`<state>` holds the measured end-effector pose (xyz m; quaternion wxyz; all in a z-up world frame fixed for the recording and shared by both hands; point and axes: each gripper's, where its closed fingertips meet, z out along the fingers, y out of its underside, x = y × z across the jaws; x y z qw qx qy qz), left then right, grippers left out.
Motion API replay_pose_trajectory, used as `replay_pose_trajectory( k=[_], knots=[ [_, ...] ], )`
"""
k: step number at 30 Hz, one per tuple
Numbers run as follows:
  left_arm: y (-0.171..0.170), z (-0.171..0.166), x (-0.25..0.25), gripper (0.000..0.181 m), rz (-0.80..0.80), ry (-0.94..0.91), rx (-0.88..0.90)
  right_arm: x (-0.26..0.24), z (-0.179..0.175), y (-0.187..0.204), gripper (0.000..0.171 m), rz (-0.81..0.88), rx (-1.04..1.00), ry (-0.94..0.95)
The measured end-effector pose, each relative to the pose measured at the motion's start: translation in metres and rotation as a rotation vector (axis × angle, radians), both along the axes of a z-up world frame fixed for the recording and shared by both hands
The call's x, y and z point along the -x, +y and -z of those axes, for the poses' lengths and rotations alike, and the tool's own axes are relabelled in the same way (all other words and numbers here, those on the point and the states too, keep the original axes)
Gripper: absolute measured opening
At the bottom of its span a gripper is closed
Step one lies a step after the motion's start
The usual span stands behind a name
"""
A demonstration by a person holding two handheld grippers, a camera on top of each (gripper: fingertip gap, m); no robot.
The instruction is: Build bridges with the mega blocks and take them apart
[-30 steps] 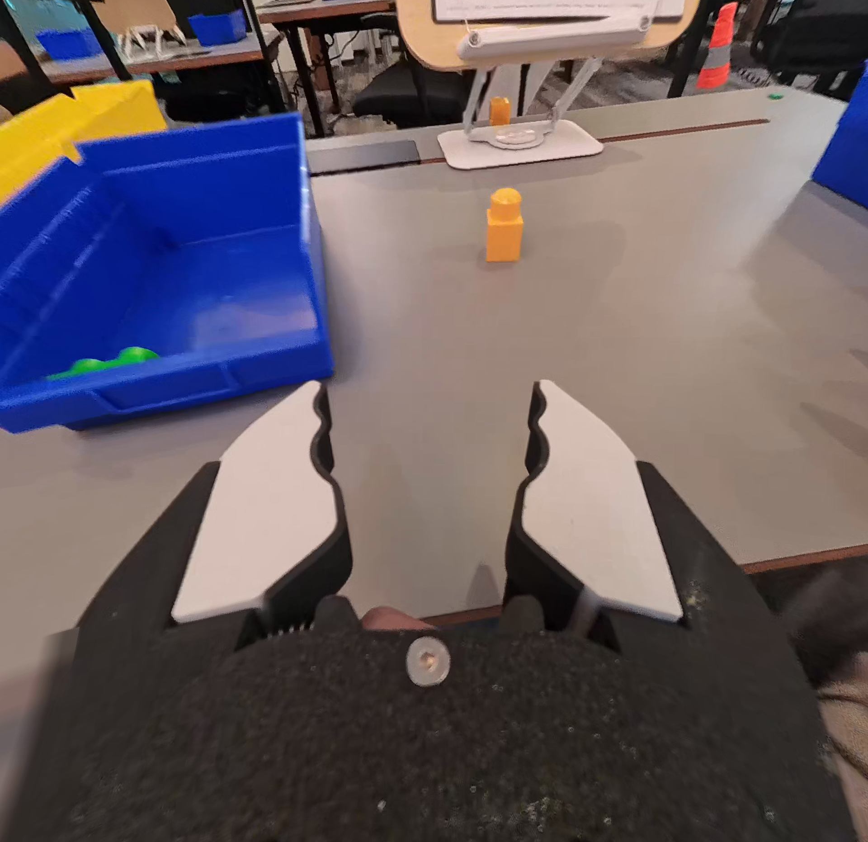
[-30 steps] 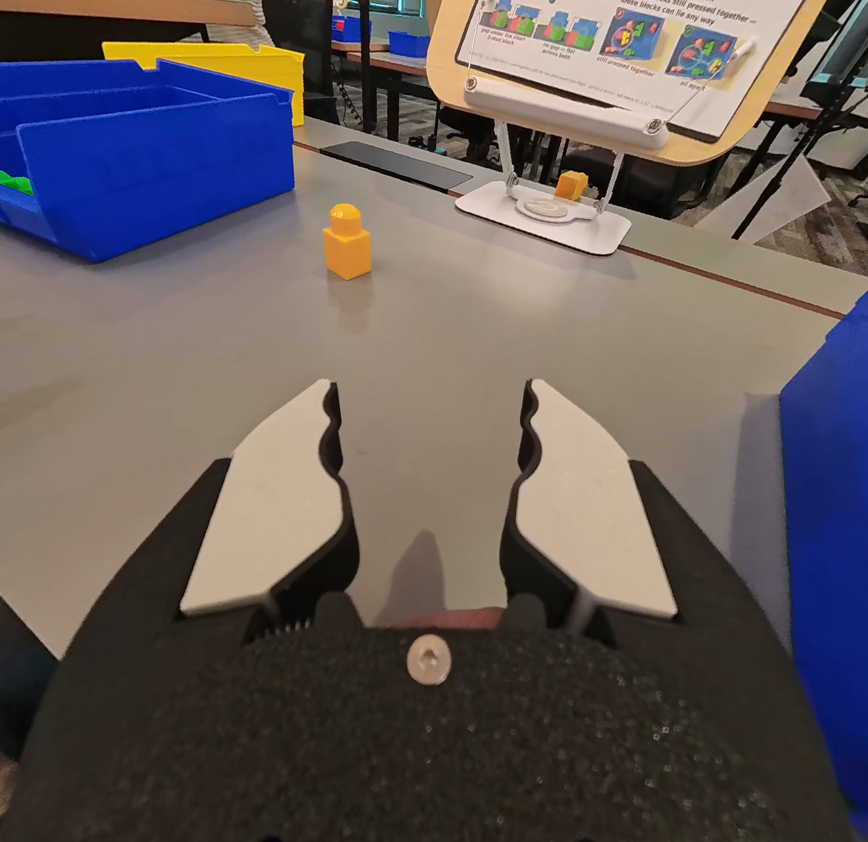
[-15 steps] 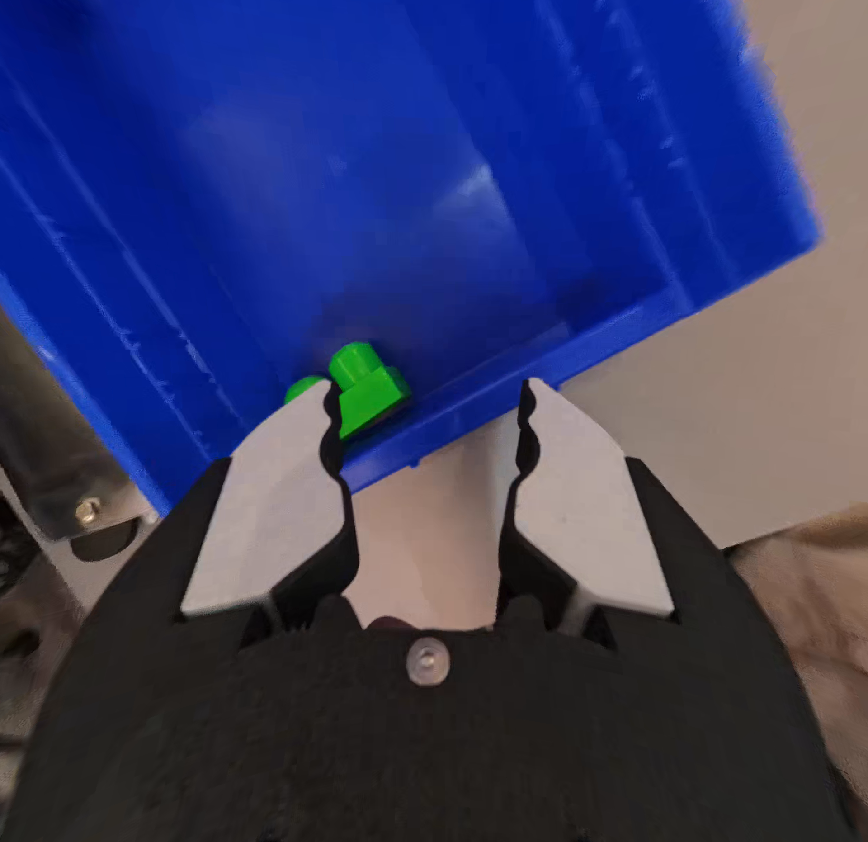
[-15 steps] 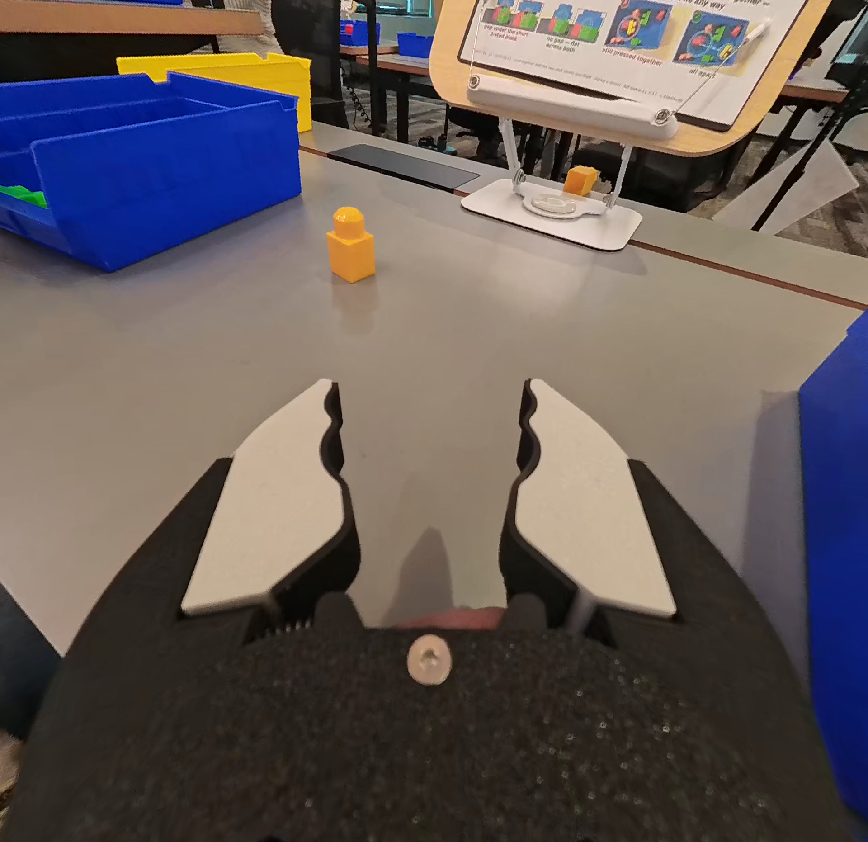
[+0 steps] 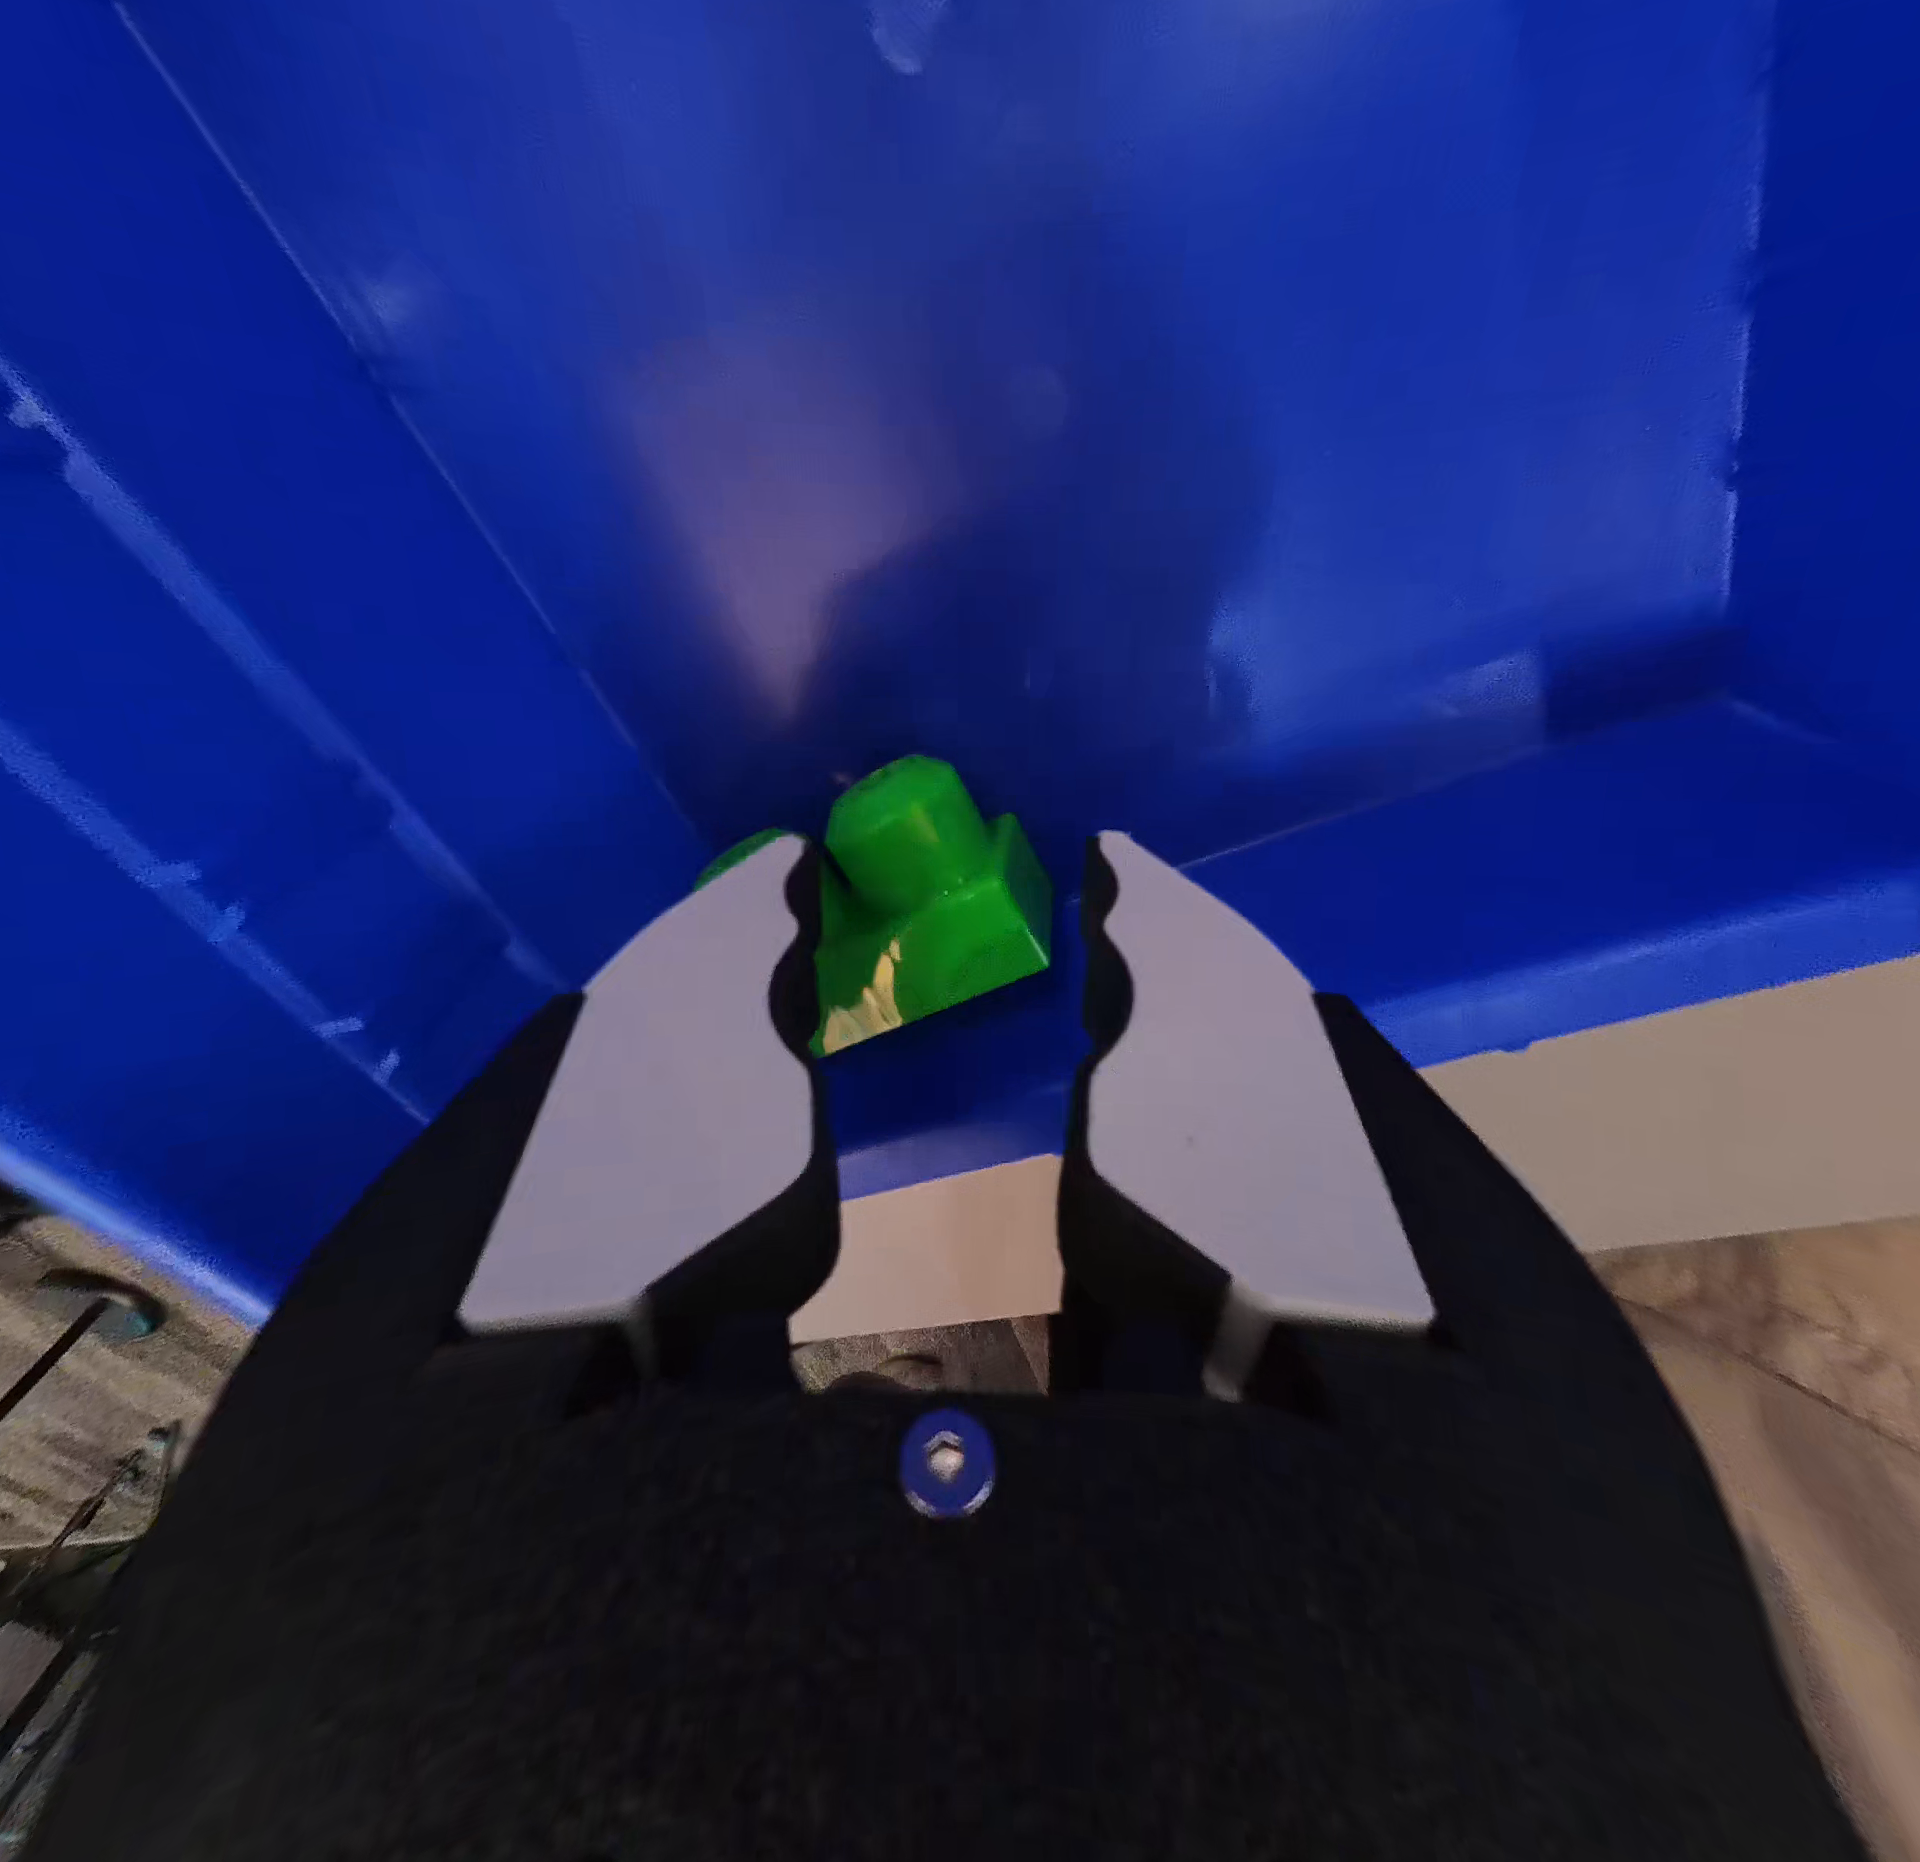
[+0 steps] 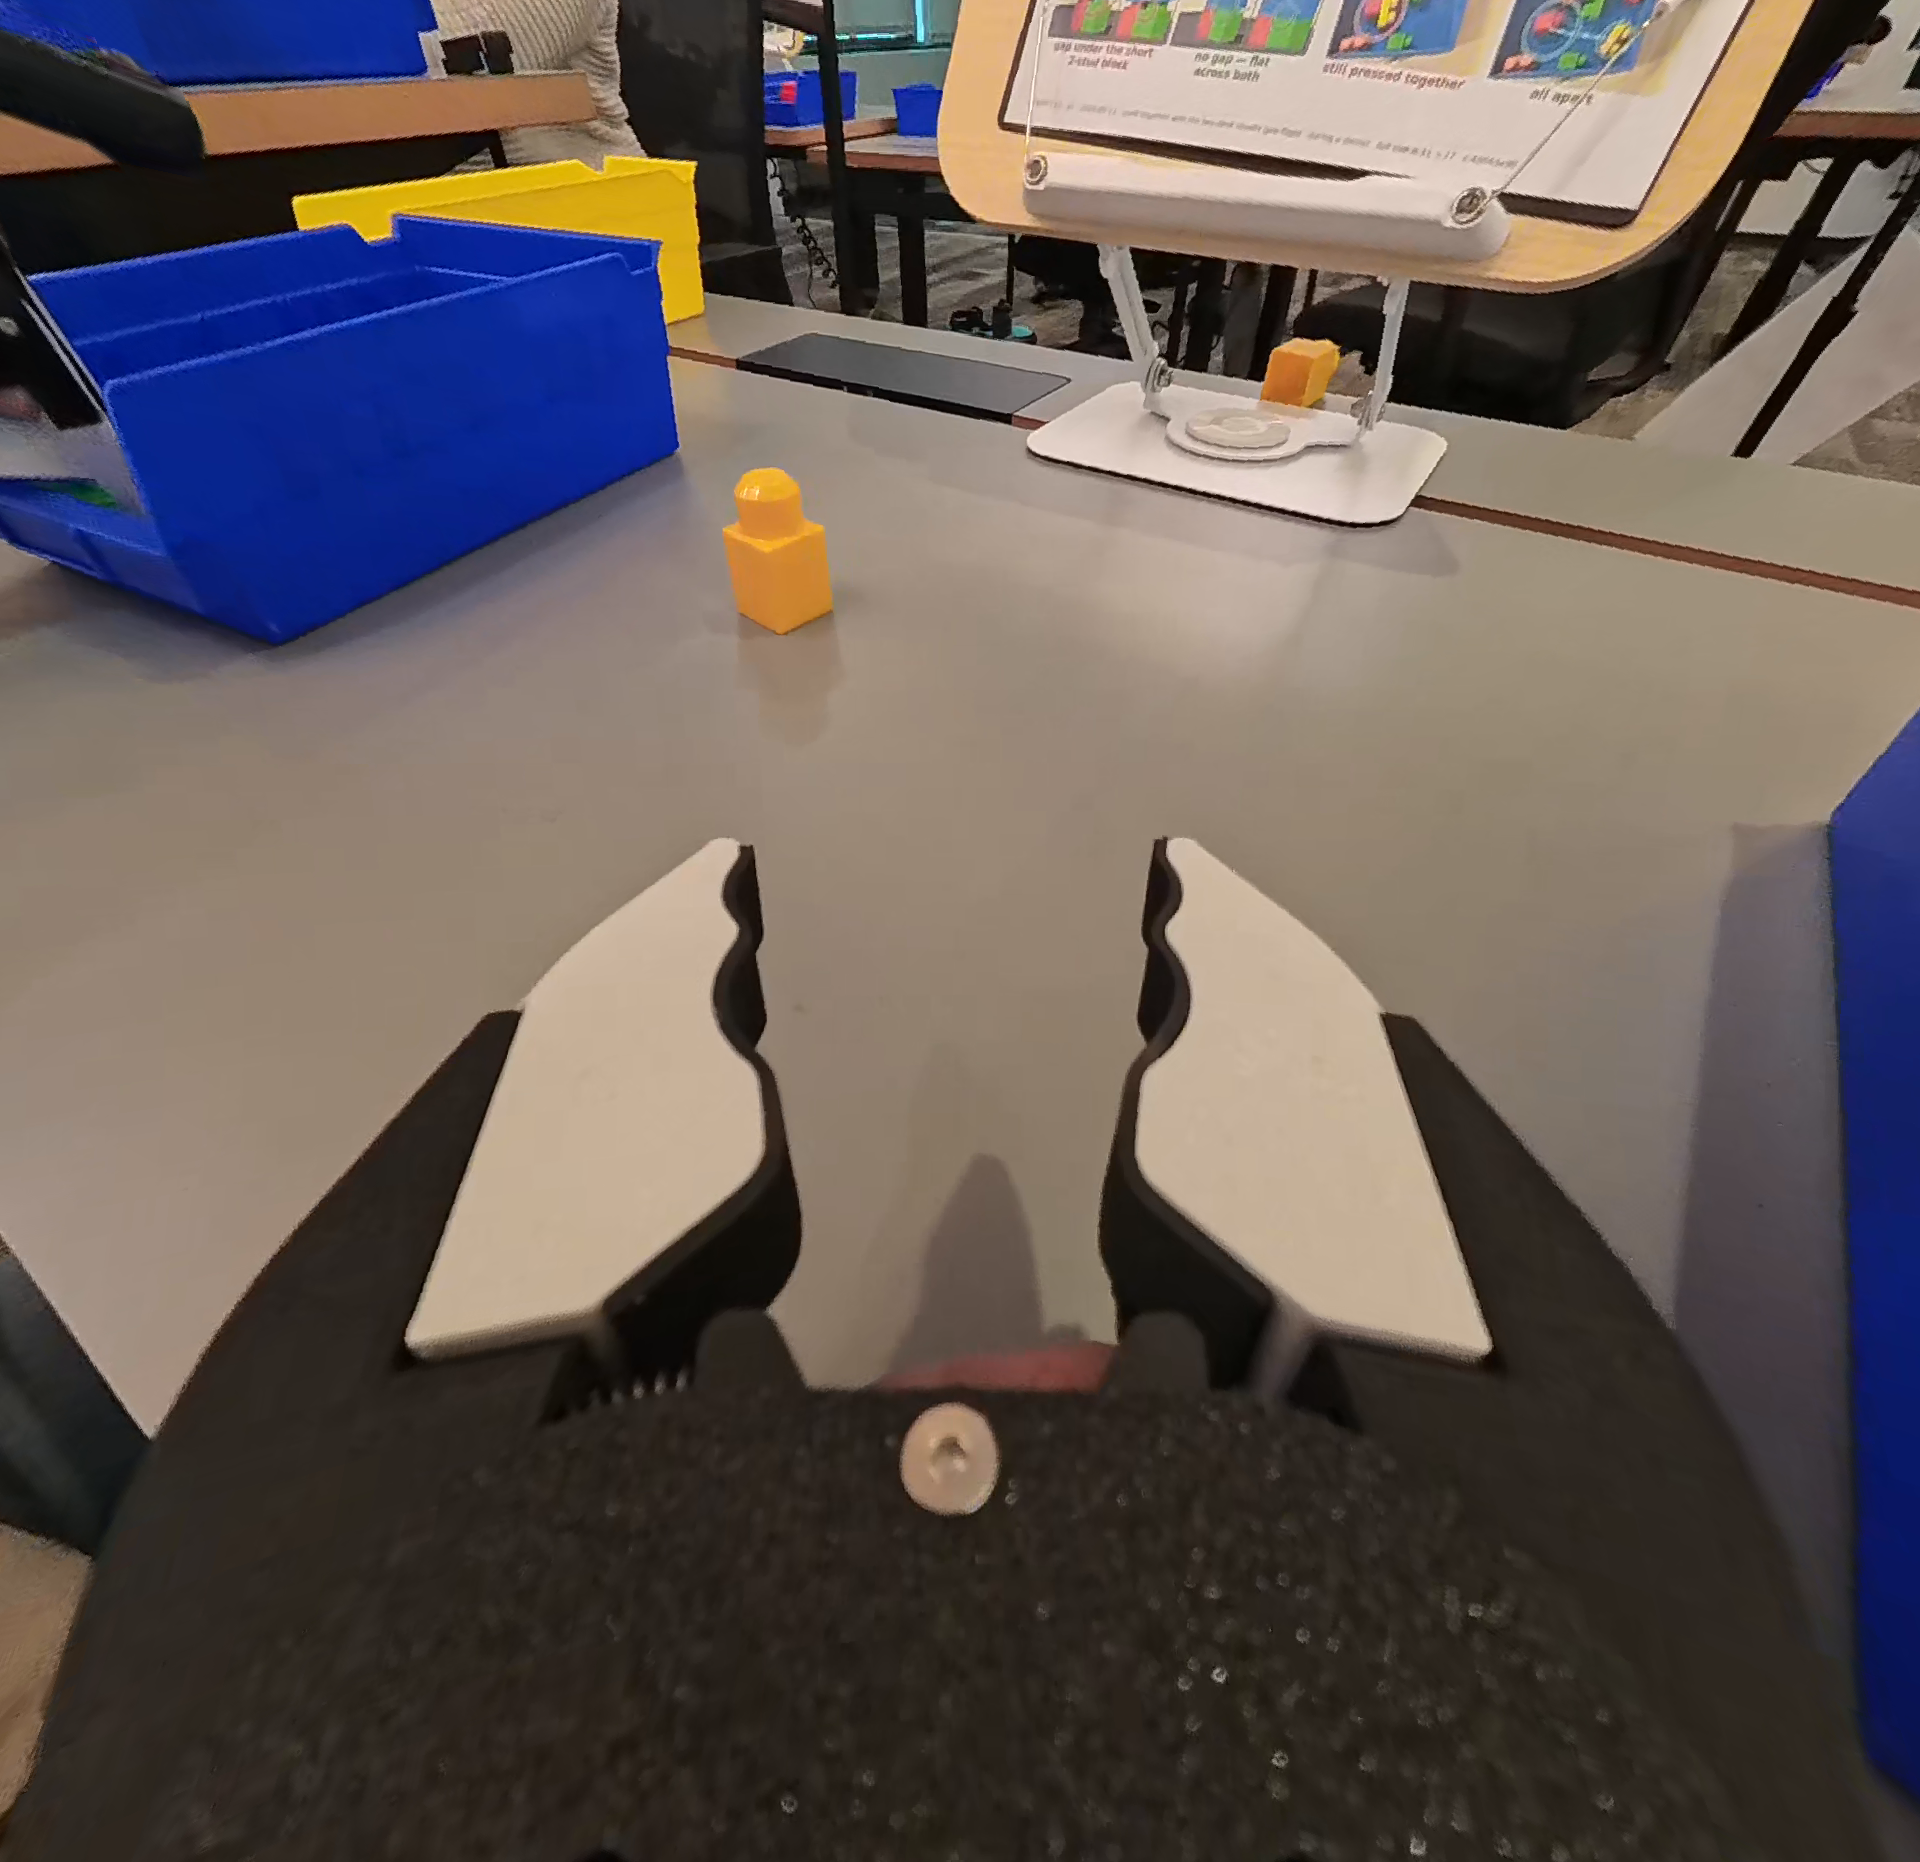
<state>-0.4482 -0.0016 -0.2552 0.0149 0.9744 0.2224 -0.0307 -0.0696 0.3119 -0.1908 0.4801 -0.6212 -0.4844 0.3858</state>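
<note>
green mega block sits between the left gripper's spread-open jaws, ungripped — glossy, one stud, in the blue bin.

**Grey table and what rests on it**

A smooth grey tabletop carries everything here, with a thin brown seam running across its far part. At its left side sits an open blue plastic storage bin, and a yellow plastic bin stands just behind that. Near the blue bin's right corner, apart from it, a small orange plastic block with one rounded stud stands upright. Farther back lies a flat black rectangular panel, set into or lying on the surface; which one is unclear. To its right rests the white flat base of a document stand. Another blue plastic bin touches the table's right edge of view.
</note>
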Motion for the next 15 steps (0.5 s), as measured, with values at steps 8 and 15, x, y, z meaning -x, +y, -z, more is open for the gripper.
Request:
replay_pose_trajectory(
  k=[8, 15],
  knots=[
    [0.0067, 0.0015, 0.005, 0.03, -0.018, 0.02, -0.066, -0.0013, -0.0006, -0.0004, 0.07, 0.0, -0.002, -0.001],
    [0.0086, -0.0035, 0.0049, 0.026, 0.023, 0.083, -0.128, -0.0015, -0.005, -0.0047, 0.069, 0.0, -0.026, 0.0]
  ],
)
